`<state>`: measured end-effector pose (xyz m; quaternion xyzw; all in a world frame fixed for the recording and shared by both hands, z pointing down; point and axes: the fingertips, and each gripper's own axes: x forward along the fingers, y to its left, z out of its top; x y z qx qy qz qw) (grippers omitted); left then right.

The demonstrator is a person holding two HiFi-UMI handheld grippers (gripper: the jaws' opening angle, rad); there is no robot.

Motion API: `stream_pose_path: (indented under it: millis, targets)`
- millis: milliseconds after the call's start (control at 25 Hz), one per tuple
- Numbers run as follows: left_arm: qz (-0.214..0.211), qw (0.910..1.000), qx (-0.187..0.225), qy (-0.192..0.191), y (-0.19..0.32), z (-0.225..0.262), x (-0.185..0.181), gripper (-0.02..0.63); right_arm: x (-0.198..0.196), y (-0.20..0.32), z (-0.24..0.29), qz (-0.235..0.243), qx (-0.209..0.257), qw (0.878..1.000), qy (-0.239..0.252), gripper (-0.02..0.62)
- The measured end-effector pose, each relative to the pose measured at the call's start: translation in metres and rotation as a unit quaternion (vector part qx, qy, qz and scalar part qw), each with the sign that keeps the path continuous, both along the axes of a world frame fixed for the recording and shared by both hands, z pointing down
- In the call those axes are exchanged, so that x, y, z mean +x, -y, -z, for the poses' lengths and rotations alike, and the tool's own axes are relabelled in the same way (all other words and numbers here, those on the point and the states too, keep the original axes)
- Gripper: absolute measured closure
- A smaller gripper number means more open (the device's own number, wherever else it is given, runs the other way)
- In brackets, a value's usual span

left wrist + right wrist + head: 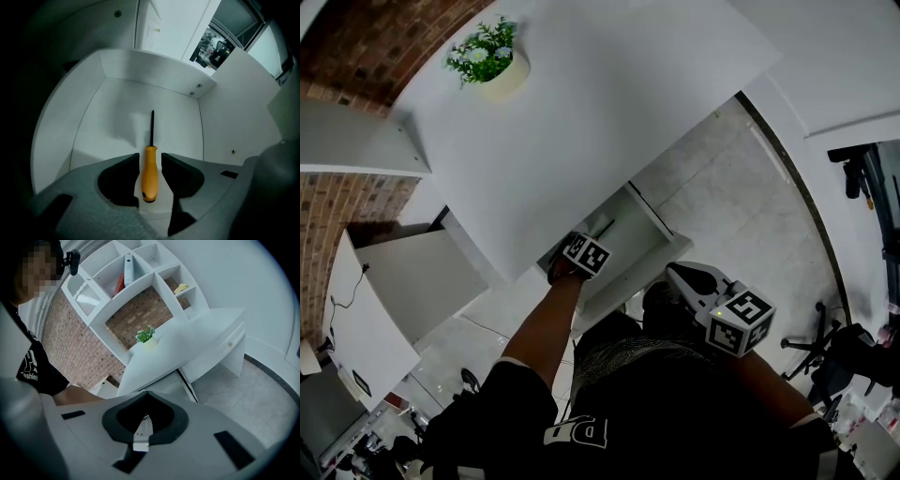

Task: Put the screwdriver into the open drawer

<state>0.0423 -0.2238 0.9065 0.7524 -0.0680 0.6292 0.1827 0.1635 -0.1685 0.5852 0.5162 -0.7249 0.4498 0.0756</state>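
Letting go inside the drawer (108,117): your left gripper (150,158) stands wide around the orange-handled screwdriver (150,180), which seems to lie on its floor. Next, lift straight out. Your right gripper (144,420) is closed and empty.

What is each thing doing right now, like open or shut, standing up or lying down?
Drawer: open.
Screwdriver: lying flat in the drawer, loose, not squeezed.
Left gripper: open, one jaw each side of the screwdriver's handle.
Right gripper: shut, holding nothing.
Plant: standing upright on the desk.
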Motion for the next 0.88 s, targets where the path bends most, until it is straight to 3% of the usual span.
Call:
stream_pose_path:
  millis: [560,720,880]
  targets:
    - [-0.005,0.9956,0.035,-0.086,-0.016,0.093,-0.018,0.449,-0.052,-0.029,0.043,0.000,0.057,0.998,-0.035,0.591]
    - [0.002,0.9886,0.066,-0.136,-0.011,0.138,-0.017,0.473,-0.059,-0.035,0.057,-0.009,0.081,0.996,-0.045,0.591]
    - [0.036,0.9738,0.093,-0.204,-0.014,0.201,-0.021,0.542,-0.069,-0.045,0.073,-0.016,0.104,0.993,-0.051,0.591]
